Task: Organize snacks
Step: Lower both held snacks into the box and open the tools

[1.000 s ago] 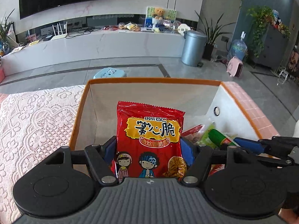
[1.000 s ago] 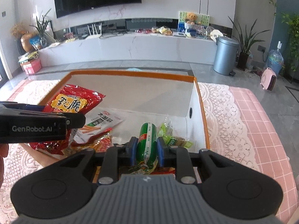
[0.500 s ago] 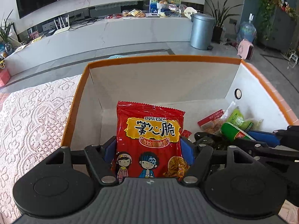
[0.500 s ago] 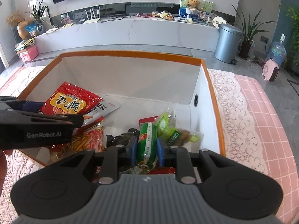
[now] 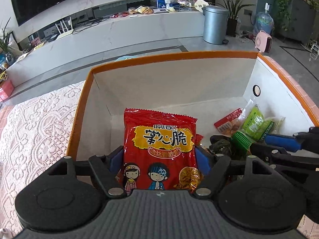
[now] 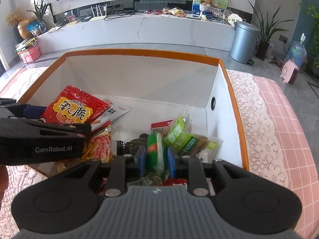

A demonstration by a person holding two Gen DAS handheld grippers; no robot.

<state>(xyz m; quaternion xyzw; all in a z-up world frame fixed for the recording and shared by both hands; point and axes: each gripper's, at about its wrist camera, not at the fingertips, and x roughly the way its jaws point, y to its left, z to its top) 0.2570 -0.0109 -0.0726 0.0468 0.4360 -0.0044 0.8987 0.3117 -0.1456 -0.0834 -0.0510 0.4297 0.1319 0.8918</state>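
Over the orange-rimmed white box point(image 6: 229, 83), left gripper point(image 5: 159, 157) jaws clamp the red foil snack bag point(image 5: 159, 145), right gripper point(image 6: 155, 157) jaws pinch the green sausage stick point(image 6: 154, 151); releasing together risks the bag burying smaller packets

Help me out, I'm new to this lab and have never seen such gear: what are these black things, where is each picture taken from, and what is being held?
No robot arm here: a person holds a two-finger gripper in each hand, and each carries a fisheye camera looking along its fingers.

The left camera shows the left gripper closed on a red snack bag, held upright over the white box with an orange rim.

The right camera shows the right gripper around a green sausage-like snack, which is blurred, so the grip is hard to judge. The left gripper also appears at this picture's left edge.

In the box lie a green packet, a white packet and other wrappers. The box sits on a lace cloth.
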